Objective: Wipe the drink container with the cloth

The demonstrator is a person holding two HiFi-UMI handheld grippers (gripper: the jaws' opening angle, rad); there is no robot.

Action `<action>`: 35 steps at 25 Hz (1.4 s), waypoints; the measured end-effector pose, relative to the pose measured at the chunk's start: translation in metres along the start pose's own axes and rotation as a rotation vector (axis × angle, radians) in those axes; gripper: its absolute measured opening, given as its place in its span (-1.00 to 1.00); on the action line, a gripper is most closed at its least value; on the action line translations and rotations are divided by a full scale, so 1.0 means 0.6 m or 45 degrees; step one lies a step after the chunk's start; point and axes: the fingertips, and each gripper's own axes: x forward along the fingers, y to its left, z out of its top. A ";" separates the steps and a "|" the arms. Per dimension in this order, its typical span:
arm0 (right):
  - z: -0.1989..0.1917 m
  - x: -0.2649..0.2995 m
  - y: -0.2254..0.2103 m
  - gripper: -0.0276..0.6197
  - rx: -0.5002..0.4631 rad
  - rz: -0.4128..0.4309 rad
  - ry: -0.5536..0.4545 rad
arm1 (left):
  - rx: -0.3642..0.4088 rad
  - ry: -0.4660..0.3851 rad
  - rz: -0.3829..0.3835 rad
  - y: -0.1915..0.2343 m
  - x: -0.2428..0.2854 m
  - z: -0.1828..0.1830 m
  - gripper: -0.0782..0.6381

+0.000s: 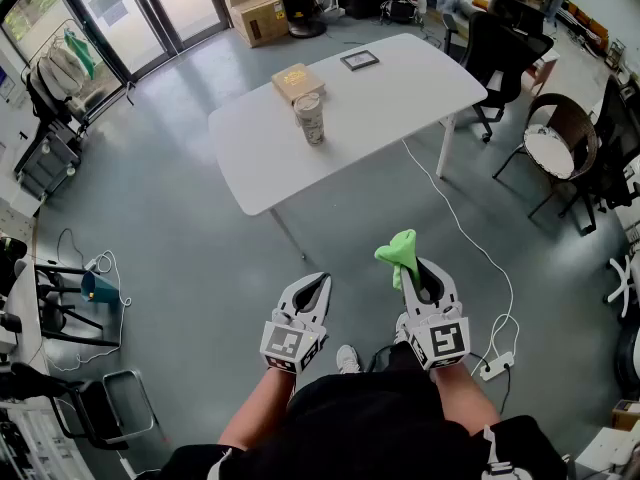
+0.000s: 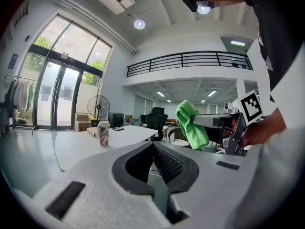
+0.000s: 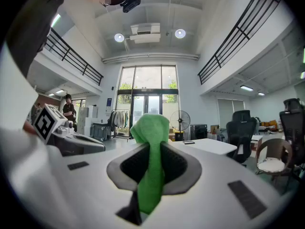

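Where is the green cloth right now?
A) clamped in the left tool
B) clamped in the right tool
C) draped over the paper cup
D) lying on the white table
B: the green cloth is pinched between the right tool's jaws; the left tool is shut on nothing, and the paper cup stands on the white table.

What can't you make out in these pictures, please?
Patterned paper cup: print too small, head view.
Tan cardboard box: label too small, head view.
Dark flat rectangle: too small to identify, head view.
Green cloth: pinched part hidden between jaws of right gripper, head view.
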 end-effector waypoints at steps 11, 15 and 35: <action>0.014 -0.005 0.049 -0.70 -0.021 -0.023 -0.021 | 0.022 -0.027 -0.020 0.014 -0.045 0.008 -0.76; 0.011 0.010 0.039 -0.68 -0.006 -0.005 -0.021 | 0.012 -0.018 -0.004 0.021 -0.035 0.000 -0.76; 0.005 0.330 -0.151 -0.68 -0.091 0.219 0.017 | -0.002 0.032 0.173 0.200 0.247 0.054 -0.76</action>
